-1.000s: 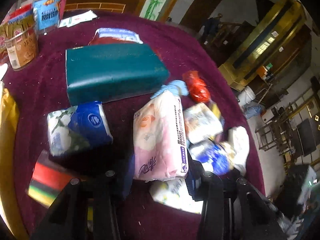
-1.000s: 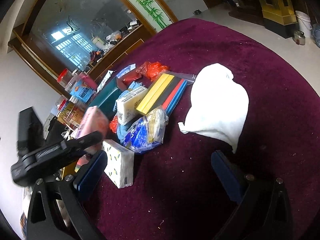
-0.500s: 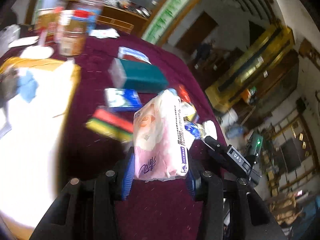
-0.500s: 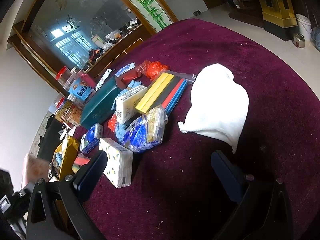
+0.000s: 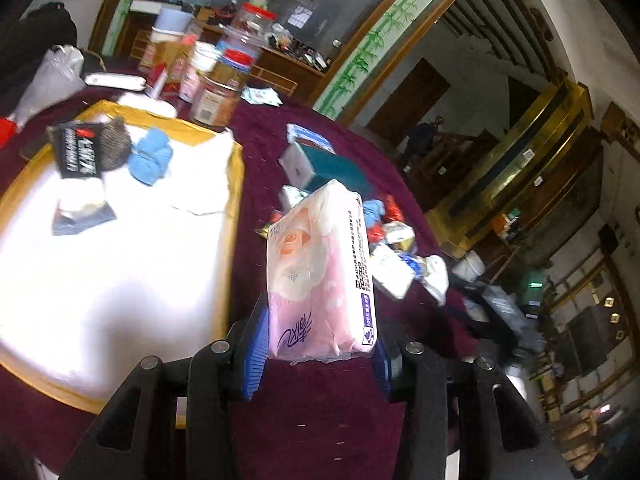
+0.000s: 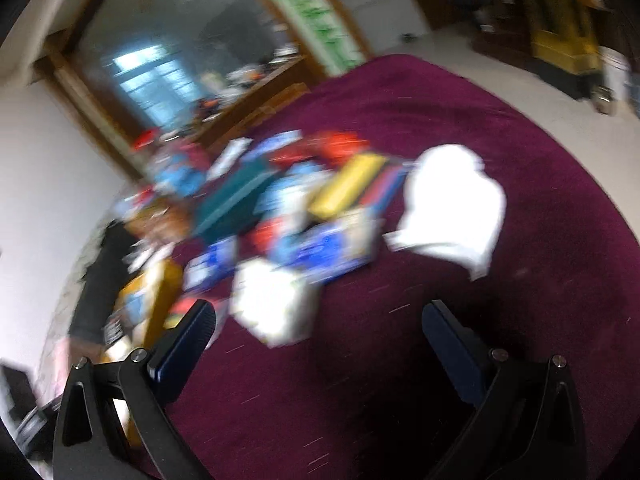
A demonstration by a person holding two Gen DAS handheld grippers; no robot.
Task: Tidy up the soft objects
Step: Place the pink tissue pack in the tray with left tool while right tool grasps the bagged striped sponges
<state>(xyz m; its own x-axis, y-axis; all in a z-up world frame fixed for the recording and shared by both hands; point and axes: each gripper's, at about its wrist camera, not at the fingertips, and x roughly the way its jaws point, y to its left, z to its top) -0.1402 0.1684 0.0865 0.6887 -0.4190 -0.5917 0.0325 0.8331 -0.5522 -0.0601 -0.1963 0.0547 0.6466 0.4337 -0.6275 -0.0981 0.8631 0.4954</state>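
Observation:
My left gripper (image 5: 318, 344) is shut on a pink tissue pack (image 5: 320, 276), held upright above the maroon tablecloth (image 5: 316, 416). To its left lies a yellow-rimmed tray (image 5: 234, 200) with a white inside, holding a blue cloth (image 5: 150, 158) and a dark packet (image 5: 78, 152). My right gripper (image 6: 320, 332) stands open over the cloth with nothing between its fingers; its view is blurred. Ahead of it lie a white cloth (image 6: 452, 208), a white tissue pack (image 6: 272, 304), a blue wrapper (image 6: 324, 248) and a yellow sponge pack (image 6: 348, 184).
Jars and bottles (image 5: 216, 72) crowd the far edge behind the tray. A teal box (image 5: 340, 168) and small packets (image 5: 392, 256) lie right of the held pack. The table's round edge (image 6: 580, 152) drops to a pale floor.
The left gripper lifted the pink pack off the pile and swung left toward the tray. The right gripper's view shifted and blurred; its jaws stayed open.

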